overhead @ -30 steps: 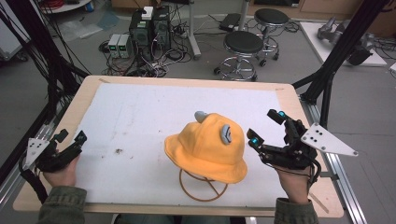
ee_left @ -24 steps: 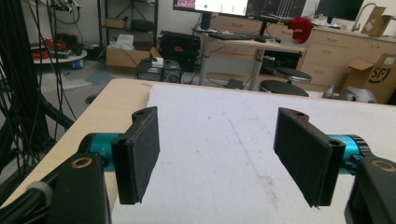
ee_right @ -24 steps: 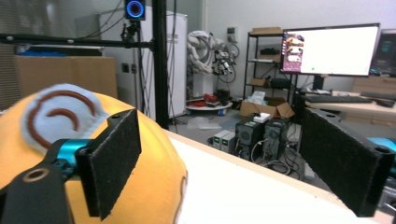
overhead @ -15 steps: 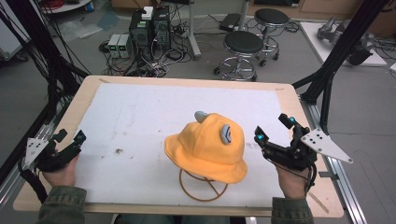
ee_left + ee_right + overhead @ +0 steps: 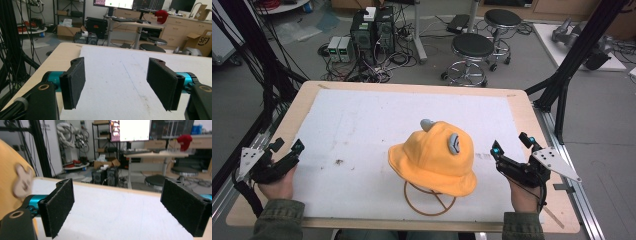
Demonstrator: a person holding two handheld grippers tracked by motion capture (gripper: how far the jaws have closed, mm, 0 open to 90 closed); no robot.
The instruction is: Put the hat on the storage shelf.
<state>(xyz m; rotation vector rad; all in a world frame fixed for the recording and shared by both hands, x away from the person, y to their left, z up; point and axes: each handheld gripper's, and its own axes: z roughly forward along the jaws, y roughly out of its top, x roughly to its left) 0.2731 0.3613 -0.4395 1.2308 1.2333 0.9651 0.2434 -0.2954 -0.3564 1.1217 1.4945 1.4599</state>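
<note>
Hat (image 5: 434, 157): soft matt yellow fleece. Table (image 5: 324, 92): pale wood, white felt-like mat (image 5: 362, 130).
</note>
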